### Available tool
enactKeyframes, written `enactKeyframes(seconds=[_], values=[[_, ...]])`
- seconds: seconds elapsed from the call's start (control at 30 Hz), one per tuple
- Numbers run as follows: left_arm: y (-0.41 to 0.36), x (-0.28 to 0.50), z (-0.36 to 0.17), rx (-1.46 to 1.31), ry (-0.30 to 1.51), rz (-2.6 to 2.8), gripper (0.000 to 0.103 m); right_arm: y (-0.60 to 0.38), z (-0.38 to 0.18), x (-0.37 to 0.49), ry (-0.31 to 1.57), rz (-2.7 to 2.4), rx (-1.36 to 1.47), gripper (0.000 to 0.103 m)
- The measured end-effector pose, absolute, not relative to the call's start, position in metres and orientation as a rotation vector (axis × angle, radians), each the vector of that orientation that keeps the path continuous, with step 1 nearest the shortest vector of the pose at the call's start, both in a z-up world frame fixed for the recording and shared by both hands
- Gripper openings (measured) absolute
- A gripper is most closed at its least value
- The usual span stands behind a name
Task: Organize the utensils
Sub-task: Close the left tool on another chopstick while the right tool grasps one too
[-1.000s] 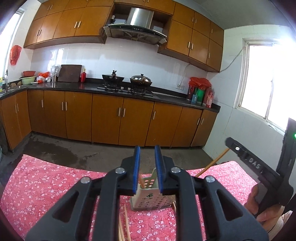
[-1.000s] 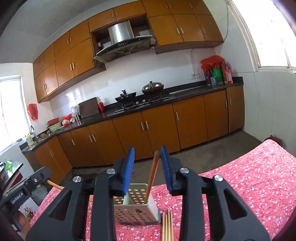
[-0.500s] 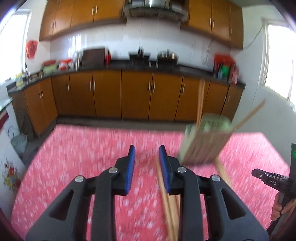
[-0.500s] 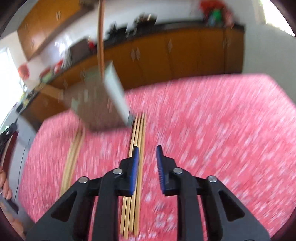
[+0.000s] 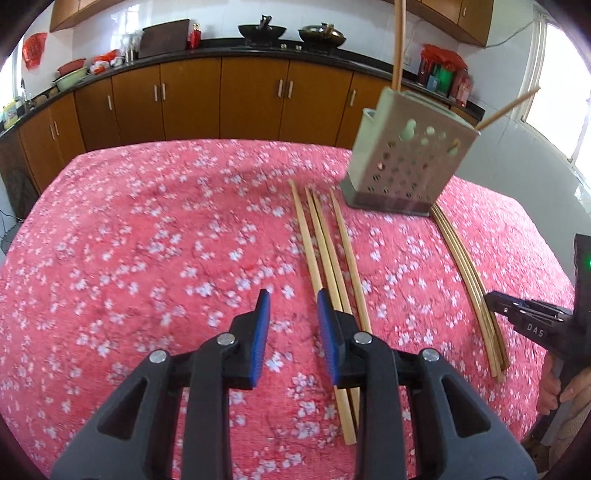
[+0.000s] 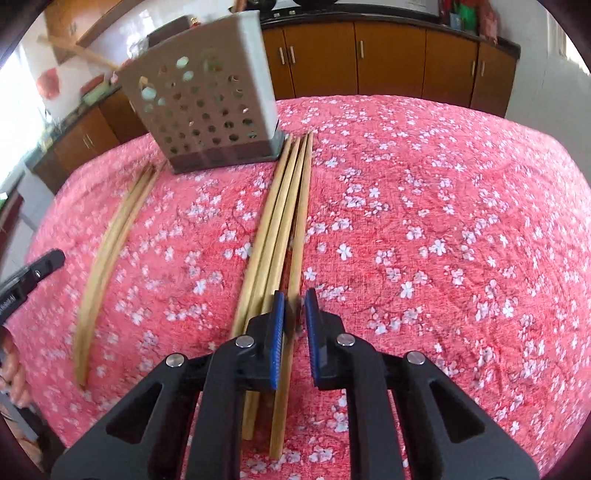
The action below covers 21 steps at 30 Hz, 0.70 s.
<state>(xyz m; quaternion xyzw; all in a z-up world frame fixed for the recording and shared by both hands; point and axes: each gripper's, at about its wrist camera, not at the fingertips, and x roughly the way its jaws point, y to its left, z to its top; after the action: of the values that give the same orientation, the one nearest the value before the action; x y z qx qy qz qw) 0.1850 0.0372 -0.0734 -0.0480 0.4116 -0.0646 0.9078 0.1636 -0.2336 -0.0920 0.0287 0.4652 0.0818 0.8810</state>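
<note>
Right tool (image 6: 294, 314) straddles 1 of 4 chopsticks (image 6: 275, 229).

One perforated holder (image 5: 402, 162), two chopsticks inside; two tools (image 5: 291, 325)

A: What lies ahead of the tool?
B: Brown wooden cabinets (image 5: 236, 99) under a dark countertop (image 5: 258, 51), white tiled wall (image 5: 221, 18) above.
A: And off to the right?
B: A bright window (image 5: 554, 92).
</note>
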Motion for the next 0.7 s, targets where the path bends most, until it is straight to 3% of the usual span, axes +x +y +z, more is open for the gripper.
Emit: enactKeyframes(seconds=[0.27, 0.7], values=[[0.022, 0.186, -0.091, -0.093, 0.9, -0.19, 0.015, -0.264, -0.096, 0.184, 0.95, -0.013, 0.112, 0.008], [0.012, 0.195, -0.105, 0.021, 0.92, -0.114, 0.009, -0.258, -0.096, 0.167, 0.931, 0.034, 0.056, 0.008]])
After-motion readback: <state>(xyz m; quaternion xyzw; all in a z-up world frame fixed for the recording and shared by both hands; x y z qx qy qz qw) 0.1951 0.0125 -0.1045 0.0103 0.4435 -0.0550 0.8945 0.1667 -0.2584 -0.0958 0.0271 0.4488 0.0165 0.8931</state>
